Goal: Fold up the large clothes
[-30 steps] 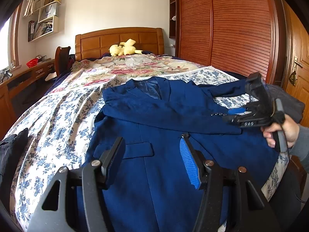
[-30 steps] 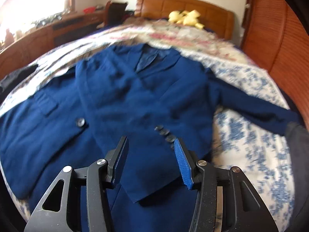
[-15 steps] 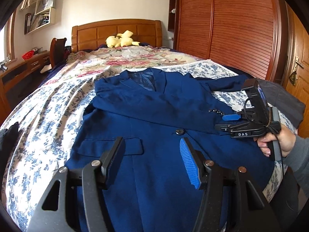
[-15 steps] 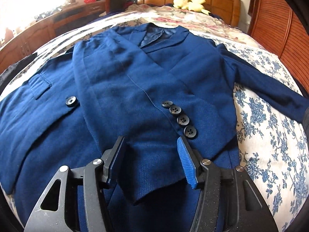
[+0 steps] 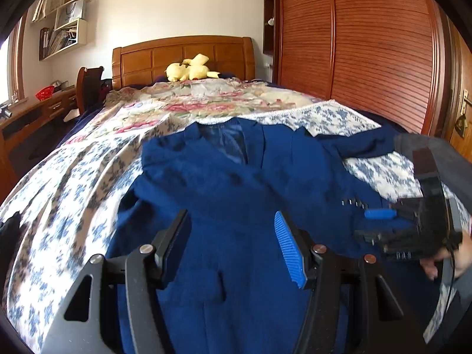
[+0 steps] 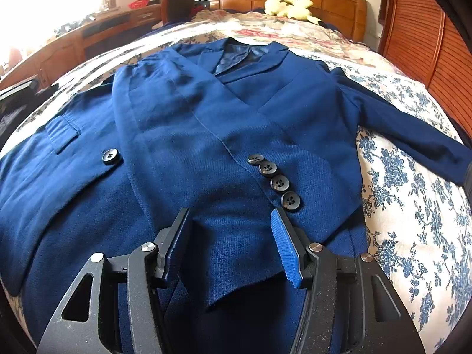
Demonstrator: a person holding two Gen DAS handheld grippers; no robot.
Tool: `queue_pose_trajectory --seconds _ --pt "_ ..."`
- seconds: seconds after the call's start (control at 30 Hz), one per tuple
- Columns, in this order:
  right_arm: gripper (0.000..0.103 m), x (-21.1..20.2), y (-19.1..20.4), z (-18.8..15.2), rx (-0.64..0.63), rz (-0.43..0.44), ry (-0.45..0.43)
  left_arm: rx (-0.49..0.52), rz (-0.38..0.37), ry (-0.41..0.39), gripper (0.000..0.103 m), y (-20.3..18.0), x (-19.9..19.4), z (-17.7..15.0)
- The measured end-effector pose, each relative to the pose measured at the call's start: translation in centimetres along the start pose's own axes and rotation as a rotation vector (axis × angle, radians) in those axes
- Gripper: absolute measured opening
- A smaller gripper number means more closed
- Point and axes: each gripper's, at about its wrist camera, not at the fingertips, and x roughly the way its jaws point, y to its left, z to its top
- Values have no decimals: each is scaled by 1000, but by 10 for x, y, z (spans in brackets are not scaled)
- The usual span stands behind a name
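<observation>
A dark blue suit jacket (image 6: 206, 135) lies face up on the bed, collar toward the headboard; it also shows in the left wrist view (image 5: 236, 194). One sleeve is folded across the chest, its cuff with several black buttons (image 6: 274, 177) near my right gripper. The other sleeve (image 6: 407, 129) stretches out to the right. My right gripper (image 6: 230, 242) is open, its jaws on either side of the folded sleeve's cuff end. My left gripper (image 5: 233, 242) is open and empty above the jacket's lower front. The right gripper also shows in the left wrist view (image 5: 380, 224), hand-held.
The bed has a blue floral sheet (image 6: 413, 206) and a flowered quilt (image 5: 206, 103). A yellow plush toy (image 5: 190, 69) lies by the wooden headboard (image 5: 183, 56). A wooden wardrobe (image 5: 368, 44) stands on the right, a desk (image 6: 73, 44) and chair on the left.
My right gripper has moved forward and lower over the folded sleeve's cuff. My left gripper has shifted over the jacket's lower front; its view is blurred. Both stay open.
</observation>
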Motion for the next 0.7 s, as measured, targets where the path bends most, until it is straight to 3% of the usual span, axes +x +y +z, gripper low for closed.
queue_pose_trajectory --seconds 0.17,0.37,0.7 --pt "57 0 1 0 4 4 2 -10 -14 -30 58 1 26 9" --pt "57 -1 1 -1 -2 -3 -1 -23 -44 -17 58 5 47 -3" --pt "57 -12 1 2 -1 -24 -31 -15 -85 -54 58 1 42 -14"
